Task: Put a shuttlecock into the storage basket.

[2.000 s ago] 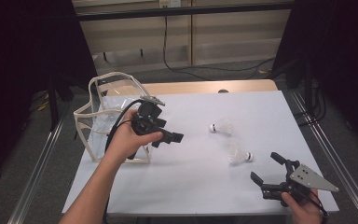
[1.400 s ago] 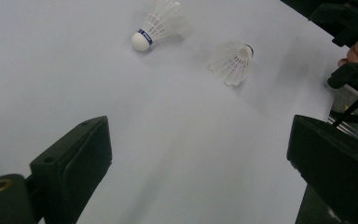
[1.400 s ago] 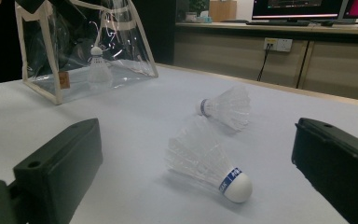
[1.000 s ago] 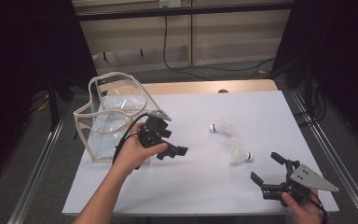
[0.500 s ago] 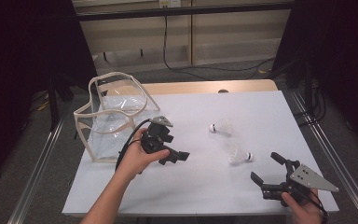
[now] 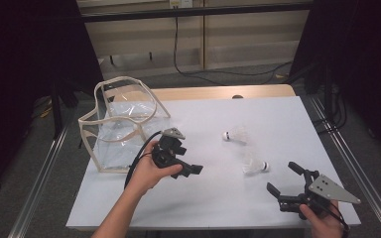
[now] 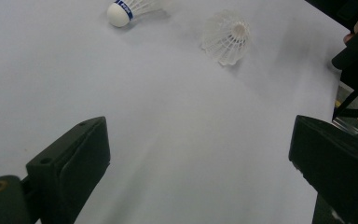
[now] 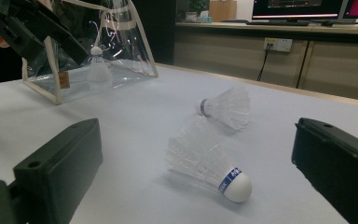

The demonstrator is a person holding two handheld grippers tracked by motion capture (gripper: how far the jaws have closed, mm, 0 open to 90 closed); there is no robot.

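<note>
Two white shuttlecocks lie on the white table [image 6: 213, 203]. The far one [image 6: 235, 135] [image 7: 130, 8] [image 8: 226, 107] has its cork to the left, and the near one [image 6: 254, 166] [image 7: 226, 36] [image 8: 205, 161] has a blue-banded cork. My left gripper [image 6: 188, 159] [image 7: 196, 154] is open, held just right of the clear bag [image 6: 124, 124], its jaws aimed at the shuttlecocks. My right gripper [image 6: 282, 177] [image 8: 196, 154] rests open at the front right, the near shuttlecock a short way ahead of its jaws. A third shuttlecock [image 8: 97, 65] stands inside the bag [image 8: 98, 46].
The cream-trimmed bag stands upright and open at the table's left. A wooden strip [image 6: 213, 92] runs along the table's far edge. Dark curtains hang on both sides, with metal rails [image 6: 349, 158] along the table's flanks. Bare tabletop lies between the two grippers.
My left gripper has drawn away from the bag's mouth, coming down and to the right toward the table's middle. The right gripper and the two loose shuttlecocks have stayed put.
</note>
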